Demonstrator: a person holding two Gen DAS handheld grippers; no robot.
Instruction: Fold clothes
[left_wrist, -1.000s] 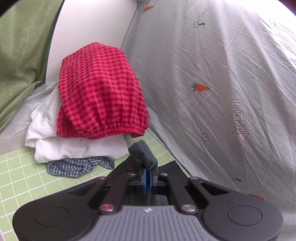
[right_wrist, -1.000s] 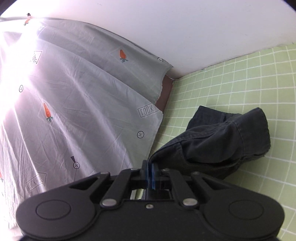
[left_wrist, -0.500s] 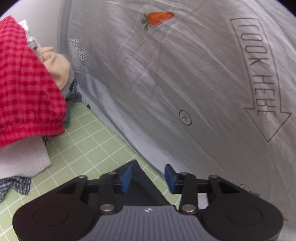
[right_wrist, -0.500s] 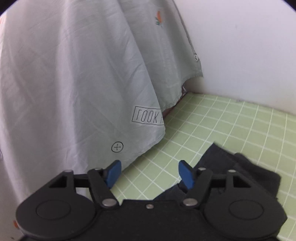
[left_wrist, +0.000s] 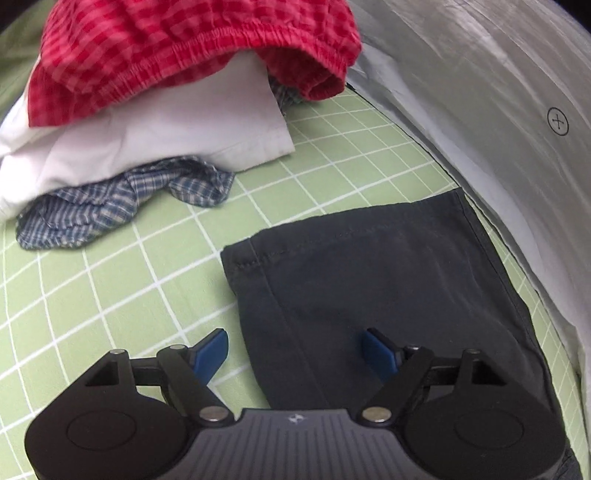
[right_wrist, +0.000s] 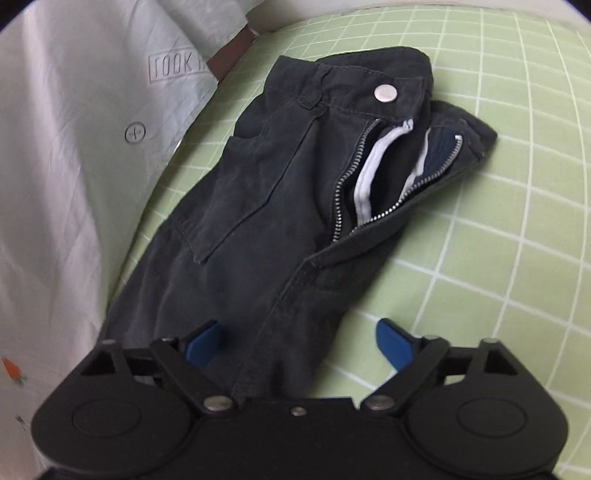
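Covering the tabletop, a green grid mat (left_wrist: 110, 295) is carrying everything, with a grey printed sheet (left_wrist: 498, 92) hanging along its edge in both views. Lying flat on the mat beside that sheet are the dark trousers (right_wrist: 258, 206). Only the left wrist view is showing the hem end and, beyond it, a pile: red checked garment (left_wrist: 166, 48) on white cloth (left_wrist: 166, 140) over blue plaid fabric (left_wrist: 110, 206). Only the right wrist view is showing the waistband, open zipper (right_wrist: 343, 192) and metal button (right_wrist: 385, 92). The left gripper (left_wrist: 295, 350) and right gripper (right_wrist: 295, 347) are both hovering with jaws apart, gripping nothing.
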